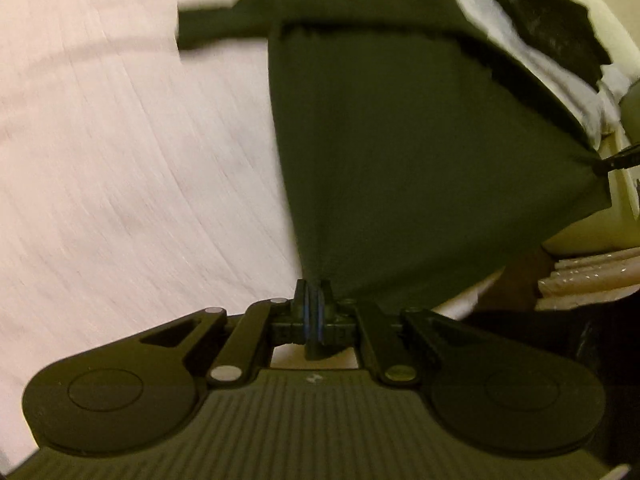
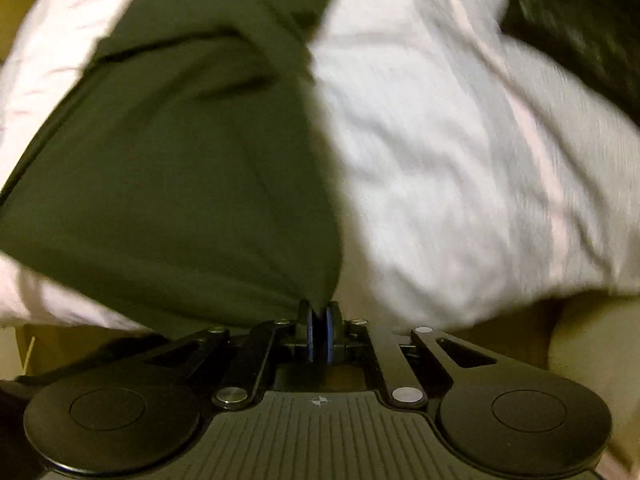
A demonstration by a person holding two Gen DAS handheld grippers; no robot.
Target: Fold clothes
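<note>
The left gripper (image 1: 315,292) is clenched tight on a corner of the dark green shirt (image 1: 400,152). From the pinch, the shirt fans out toward 12 o'clock and 1 o'clock in the left wrist view, and it hangs stretched over the white bed sheet (image 1: 120,160). A sleeve sticks out toward 10 o'clock near the top. At 3 o'clock, at the far edge of the cloth, the black tip of the other gripper (image 1: 618,160) touches the shirt's other corner.

The right gripper (image 2: 320,314) is clenched too, and a corner of the shirt (image 2: 180,160) is squeezed between its blue pads (image 2: 330,332). In the right wrist view the shirt spreads from the pinch toward 10 and 11 o'clock, with folds bunched up near the top. The white sheet (image 2: 440,160) fills the side from 12 to 3 o'clock. A dark heap (image 2: 580,28) lies at 1 o'clock, too blurry to tell what it is.

A small pale tag sits near the shirt's neck at 12 o'clock in the left wrist view, but no words can be read.
</note>
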